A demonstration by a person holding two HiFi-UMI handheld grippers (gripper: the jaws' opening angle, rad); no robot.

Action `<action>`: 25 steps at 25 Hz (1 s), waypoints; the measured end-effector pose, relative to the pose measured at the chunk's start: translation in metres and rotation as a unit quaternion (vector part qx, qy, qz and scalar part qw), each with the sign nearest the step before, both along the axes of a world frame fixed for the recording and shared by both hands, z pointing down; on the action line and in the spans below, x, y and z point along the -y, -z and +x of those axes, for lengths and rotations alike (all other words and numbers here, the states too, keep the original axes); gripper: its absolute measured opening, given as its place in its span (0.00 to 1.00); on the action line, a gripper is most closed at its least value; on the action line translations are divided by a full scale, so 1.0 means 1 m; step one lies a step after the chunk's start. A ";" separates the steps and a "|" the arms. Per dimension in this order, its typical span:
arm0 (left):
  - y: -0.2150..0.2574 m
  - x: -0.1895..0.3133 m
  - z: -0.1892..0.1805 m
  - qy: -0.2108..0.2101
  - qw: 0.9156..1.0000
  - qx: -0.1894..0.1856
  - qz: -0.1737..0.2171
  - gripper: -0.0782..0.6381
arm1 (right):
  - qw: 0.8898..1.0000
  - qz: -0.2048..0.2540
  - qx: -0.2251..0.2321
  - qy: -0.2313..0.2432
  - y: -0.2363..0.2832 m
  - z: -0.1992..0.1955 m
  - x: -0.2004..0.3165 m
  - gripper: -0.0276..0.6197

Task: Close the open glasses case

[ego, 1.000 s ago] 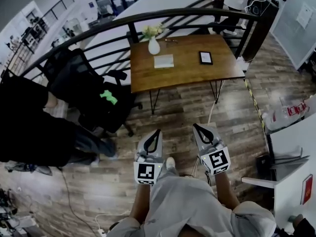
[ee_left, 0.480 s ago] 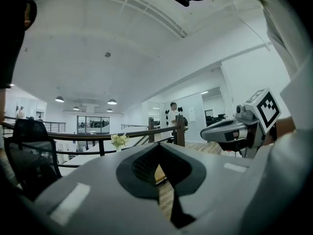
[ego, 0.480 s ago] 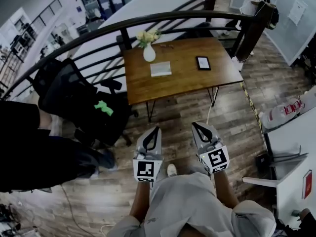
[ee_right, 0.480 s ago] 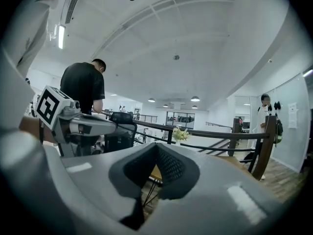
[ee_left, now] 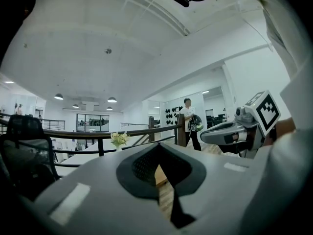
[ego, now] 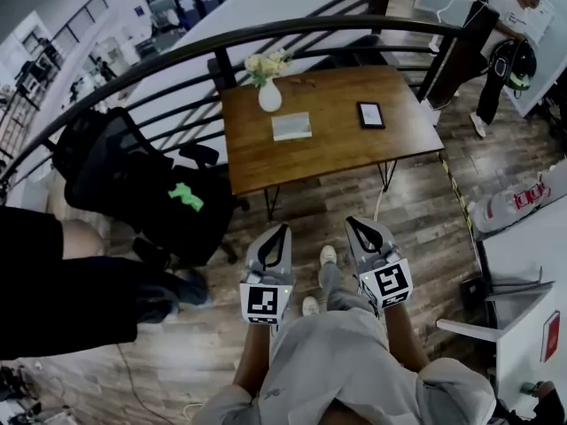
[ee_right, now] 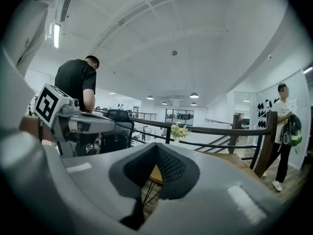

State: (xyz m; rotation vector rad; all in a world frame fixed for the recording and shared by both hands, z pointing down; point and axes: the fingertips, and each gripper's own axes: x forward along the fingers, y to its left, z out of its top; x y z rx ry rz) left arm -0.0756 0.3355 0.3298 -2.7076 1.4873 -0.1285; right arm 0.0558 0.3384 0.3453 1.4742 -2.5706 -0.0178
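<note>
**Jaws together on both grippers, case well ahead**

Jaws of the left gripper (ego: 283,232) and the right gripper (ego: 352,225) meet at their tips with nothing between them. Both grippers are held side by side, apart from each other, above a wood floor. Well ahead of both pairs of tips, on a wooden table (ego: 399,144), lies the pale glasses case (ego: 291,126), between a white vase (ego: 269,97) and a dark flat device (ego: 370,114).

light: bright, even, ceiling lamps | edges: fisheye-warped, dark vignette | near tongs blurred
</note>
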 end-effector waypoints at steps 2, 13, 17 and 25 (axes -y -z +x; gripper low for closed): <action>-0.001 0.013 0.000 0.003 1.000 0.002 -0.001 0.13 | 1.000 -0.002 0.002 0.002 -0.002 0.001 0.013 0.05; 0.000 0.108 0.012 0.033 0.999 0.007 0.000 0.13 | 0.999 0.007 0.014 0.030 0.004 0.012 0.115 0.05; 0.010 0.140 0.021 0.043 0.999 0.009 0.006 0.13 | 0.999 0.008 0.018 0.045 0.012 0.018 0.152 0.05; 0.008 0.196 0.039 0.074 0.997 0.020 -0.003 0.14 | 0.997 0.006 0.028 0.076 0.014 0.035 0.216 0.05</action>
